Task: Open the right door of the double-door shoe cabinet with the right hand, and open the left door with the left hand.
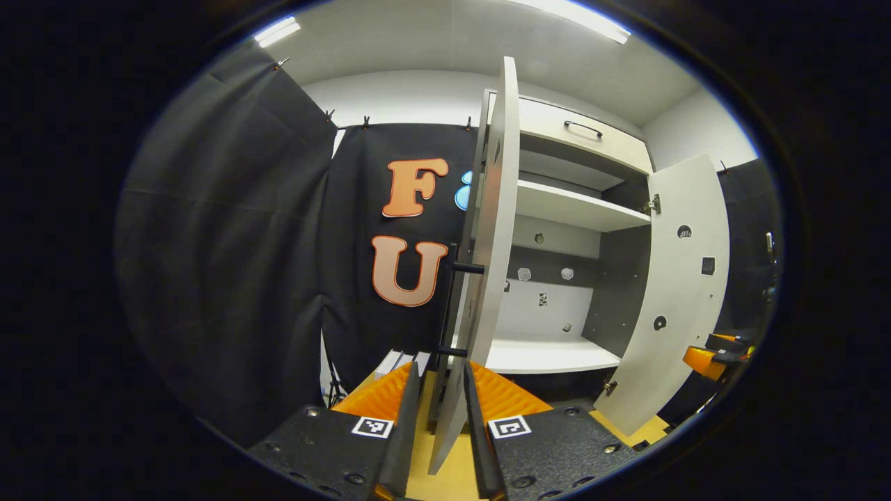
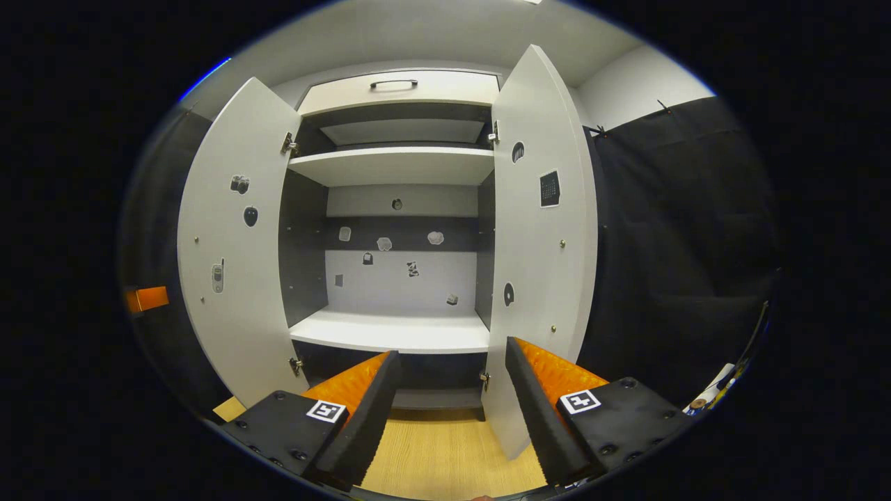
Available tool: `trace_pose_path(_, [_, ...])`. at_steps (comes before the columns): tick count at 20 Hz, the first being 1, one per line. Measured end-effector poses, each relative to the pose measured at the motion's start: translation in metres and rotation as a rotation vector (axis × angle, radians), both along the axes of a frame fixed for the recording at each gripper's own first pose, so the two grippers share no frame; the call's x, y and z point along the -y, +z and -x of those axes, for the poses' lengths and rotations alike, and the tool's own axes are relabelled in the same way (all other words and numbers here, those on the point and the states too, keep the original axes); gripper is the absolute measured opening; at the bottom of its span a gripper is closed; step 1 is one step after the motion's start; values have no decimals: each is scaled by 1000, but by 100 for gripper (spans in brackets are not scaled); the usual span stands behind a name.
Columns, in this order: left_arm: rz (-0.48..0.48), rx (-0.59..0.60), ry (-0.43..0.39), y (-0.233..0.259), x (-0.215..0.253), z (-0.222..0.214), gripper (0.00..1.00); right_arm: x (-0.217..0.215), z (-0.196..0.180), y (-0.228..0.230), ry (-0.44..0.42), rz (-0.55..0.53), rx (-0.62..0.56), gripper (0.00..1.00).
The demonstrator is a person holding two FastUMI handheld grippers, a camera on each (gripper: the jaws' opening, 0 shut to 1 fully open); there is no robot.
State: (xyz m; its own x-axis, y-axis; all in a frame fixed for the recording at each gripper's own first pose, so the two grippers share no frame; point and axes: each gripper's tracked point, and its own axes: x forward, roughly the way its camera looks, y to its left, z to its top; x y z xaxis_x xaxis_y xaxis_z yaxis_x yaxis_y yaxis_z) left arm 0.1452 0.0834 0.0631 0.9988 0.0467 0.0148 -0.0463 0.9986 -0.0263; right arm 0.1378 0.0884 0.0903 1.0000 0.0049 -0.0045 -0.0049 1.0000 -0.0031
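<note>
The white shoe cabinet (image 2: 390,167) stands with both doors swung wide and bare shelves inside. In the left gripper view the left door (image 1: 498,209) is edge-on. Its lower edge and black bar handle (image 1: 451,306) run between the fingers of my left gripper (image 1: 441,369). The jaws are narrow; one finger (image 1: 473,410) lies against the door's inner face, and a sliver of floor shows beside the other. My right gripper (image 2: 452,348) is open, empty, and held back from the cabinet, just left of the right door (image 2: 539,243). The left door (image 2: 230,264) shows its inner face.
A drawer with a black handle (image 2: 393,83) tops the cabinet. Wood floor (image 2: 445,445) runs in front of it. Black cloth hangs on both sides. White boxes (image 1: 404,362) sit low behind the left door. The right door (image 1: 679,292) juts out, with the other gripper (image 1: 713,356) beside it.
</note>
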Motion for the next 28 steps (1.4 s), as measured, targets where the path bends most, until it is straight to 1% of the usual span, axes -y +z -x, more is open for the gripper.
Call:
trace_pose_path(1, [-1,-3,6,-1,0,0,41,1,0,-1,-2,1,-2,97])
trace_pose_path(2, [-2,-5,10,-2,1,4,47,2,1,-2,-3,3,-4,97])
trace_pose_path(3, [-2,-6,9,-3,5,4,47,3,2,-3,-6,5,-3,89])
trace_pose_path(4, [0,-7,10,-3,6,6,48,5,2,-3,-12,9,-2,89])
trace_pose_path(5, [5,-4,9,-3,7,6,48,7,3,-4,-18,13,-2,97])
trace_pose_path(6, [9,-4,9,-5,8,8,57,9,3,-5,-24,17,-4,97])
trace_pose_path(7, [12,-7,10,-7,9,8,60,11,4,-6,-29,19,-6,97])
trace_pose_path(8, [16,-10,13,-9,9,9,71,12,4,-8,-33,20,-10,89])
trace_pose_path(9, [21,-9,17,-10,9,10,79,14,4,-9,-36,21,-12,89])
trace_pose_path(10, [24,-6,17,-10,10,10,85,15,4,-11,-41,21,-15,97])
trace_pose_path(12, [33,3,20,-11,11,11,90,17,5,-13,-52,24,-22,97])
trace_pose_path(13, [37,8,16,-11,13,12,91,18,5,-15,-58,24,-24,97])
trace_pose_path(14, [37,5,8,-13,15,11,94,19,5,-16,-63,24,-26,97])
trace_pose_path(16, [31,-9,-5,-18,20,8,87,21,6,-18,-72,21,-30,97])
trace_pose_path(17, [27,-10,-9,-19,22,6,91,22,6,-18,-75,21,-28,97])
trace_pose_path(18, [21,-10,-9,-18,24,4,91,22,6,-18,-76,23,-26,97])
trace_pose_path(19, [8,-16,-4,-19,24,0,95,23,4,-18,-76,25,-22,97])
trace_pose_path(20, [-8,-20,3,-18,26,-3,95,24,2,-18,-73,22,-19,97])
trace_pose_path(21, [-23,-15,1,-15,31,-6,91,25,0,-19,-70,14,-16,96])
trace_pose_path(22, [-35,1,-10,-11,38,-9,91,27,-2,-20,-71,2,-19,96])
trace_pose_path(23, [-45,17,-22,-8,45,-13,87,30,-5,-23,-76,-8,-28,96])
trace_pose_path(24, [-52,29,-36,-7,49,-16,91,32,-7,-26,-88,-9,-41,97])
trace_pose_path(25, [-50,31,-49,-8,54,-21,91,34,-9,-30,-98,-3,-55,97])
trace_pose_path(26, [-46,9,-58,-14,58,-25,94,35,-10,-29,-102,1,-49,97])
trace_pose_path(28, [-43,-5,-86,-19,69,-29,94,33,-12,-27,-100,-6,-37,97])
